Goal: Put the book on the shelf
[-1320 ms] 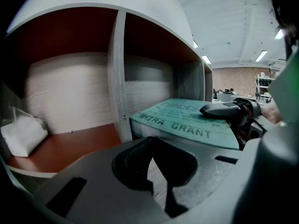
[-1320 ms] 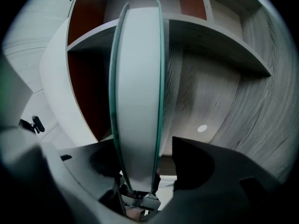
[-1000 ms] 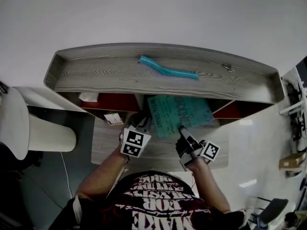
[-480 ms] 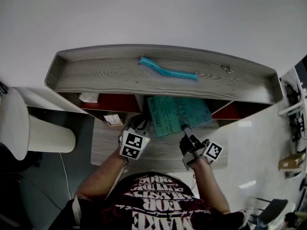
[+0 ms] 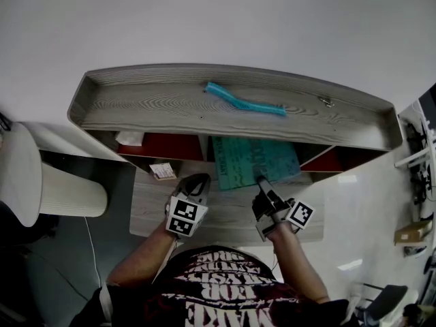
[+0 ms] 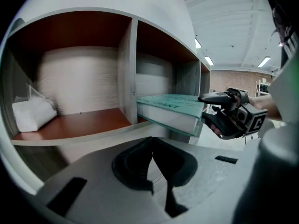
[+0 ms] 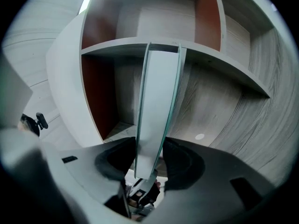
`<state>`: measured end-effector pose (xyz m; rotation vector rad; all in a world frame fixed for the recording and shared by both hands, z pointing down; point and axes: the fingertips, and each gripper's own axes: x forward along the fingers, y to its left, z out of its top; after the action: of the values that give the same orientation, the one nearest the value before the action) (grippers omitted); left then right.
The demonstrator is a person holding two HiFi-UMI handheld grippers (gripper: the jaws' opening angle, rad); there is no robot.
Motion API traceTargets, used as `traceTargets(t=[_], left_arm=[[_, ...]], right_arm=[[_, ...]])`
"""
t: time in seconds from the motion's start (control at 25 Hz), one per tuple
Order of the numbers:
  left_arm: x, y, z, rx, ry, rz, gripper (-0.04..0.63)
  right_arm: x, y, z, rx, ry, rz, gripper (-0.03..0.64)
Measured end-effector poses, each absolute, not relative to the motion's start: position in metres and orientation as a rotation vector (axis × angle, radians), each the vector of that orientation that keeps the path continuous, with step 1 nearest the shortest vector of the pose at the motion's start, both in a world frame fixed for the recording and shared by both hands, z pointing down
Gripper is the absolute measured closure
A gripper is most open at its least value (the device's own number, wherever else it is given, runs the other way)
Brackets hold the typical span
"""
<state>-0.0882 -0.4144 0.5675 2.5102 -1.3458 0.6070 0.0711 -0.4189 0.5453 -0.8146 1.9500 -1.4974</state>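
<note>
left gripper [image 5: 197, 180] backed off book [image 5: 253, 159], jaws together; right gripper [image 5: 261, 182] jaws just closing, pinching book.

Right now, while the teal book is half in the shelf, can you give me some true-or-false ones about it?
1. The right gripper grips the teal book. True; its jaws have just been closing on the book's edge.
2. The book is all the way inside the shelf. False: part of it sticks out of the front.
3. The left gripper holds something too. False: its jaws are together with nothing between them.
4. A blue-green strip lies on top of the shelf. True.
5. The white packet shares the book's compartment. False: it sits in the next compartment, past the divider.
</note>
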Motion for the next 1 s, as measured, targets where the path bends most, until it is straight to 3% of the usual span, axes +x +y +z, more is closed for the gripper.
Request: traceTargets(t=[1.0], left_arm=[[-0.11, -0.383, 0.593, 2.463, -1.324, 0.611, 0.591]], right_arm=[[0.036, -0.437, 0.548, -0.829, 1.911, -1.53, 0.436]])
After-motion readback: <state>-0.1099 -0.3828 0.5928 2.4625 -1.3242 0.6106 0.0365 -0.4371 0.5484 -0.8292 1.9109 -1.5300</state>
